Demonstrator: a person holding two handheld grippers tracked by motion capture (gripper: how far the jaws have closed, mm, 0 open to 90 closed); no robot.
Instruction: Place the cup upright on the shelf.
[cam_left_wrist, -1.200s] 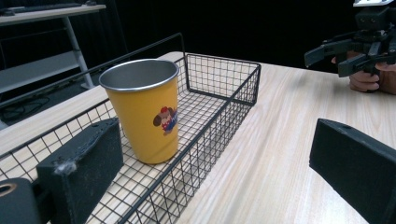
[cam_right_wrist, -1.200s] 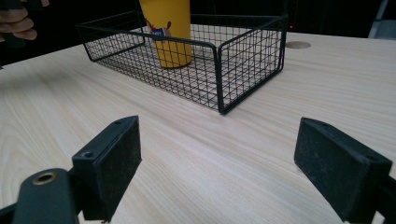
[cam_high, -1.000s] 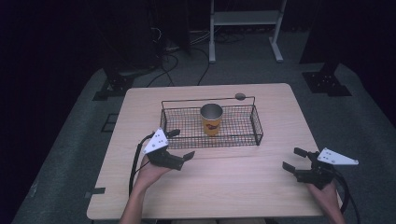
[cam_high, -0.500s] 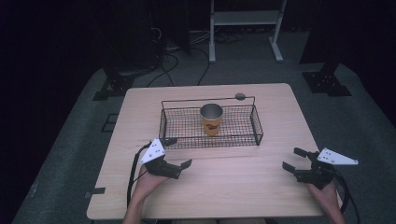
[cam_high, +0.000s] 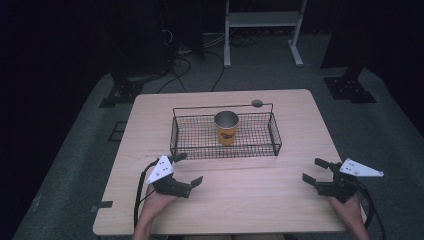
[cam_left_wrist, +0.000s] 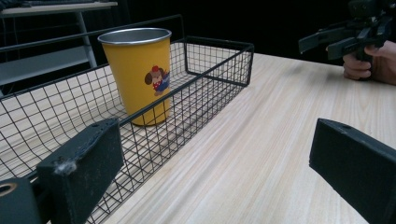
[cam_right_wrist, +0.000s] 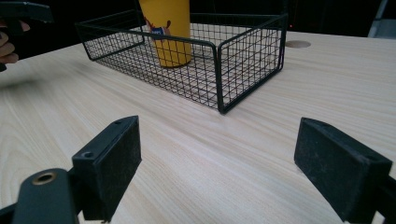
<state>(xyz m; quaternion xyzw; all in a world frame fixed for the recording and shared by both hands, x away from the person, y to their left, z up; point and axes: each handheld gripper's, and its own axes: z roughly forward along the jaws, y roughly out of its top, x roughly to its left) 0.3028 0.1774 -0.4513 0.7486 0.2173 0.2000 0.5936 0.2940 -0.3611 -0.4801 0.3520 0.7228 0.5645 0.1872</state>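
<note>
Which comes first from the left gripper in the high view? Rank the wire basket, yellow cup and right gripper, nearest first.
1. wire basket: its front left corner sits just beyond the left gripper.
2. yellow cup: inside the basket, mid-table.
3. right gripper: at the table's right edge.

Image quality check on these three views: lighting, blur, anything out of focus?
High view: table evenly lit, surroundings near black, picture soft overall. Left gripper view: yellow cup and wire basket sharp, the far right tongs slightly blurred. Right gripper view: own black jaws close and soft-edged, basket crisp, cup's top cropped by the frame edge.
</note>
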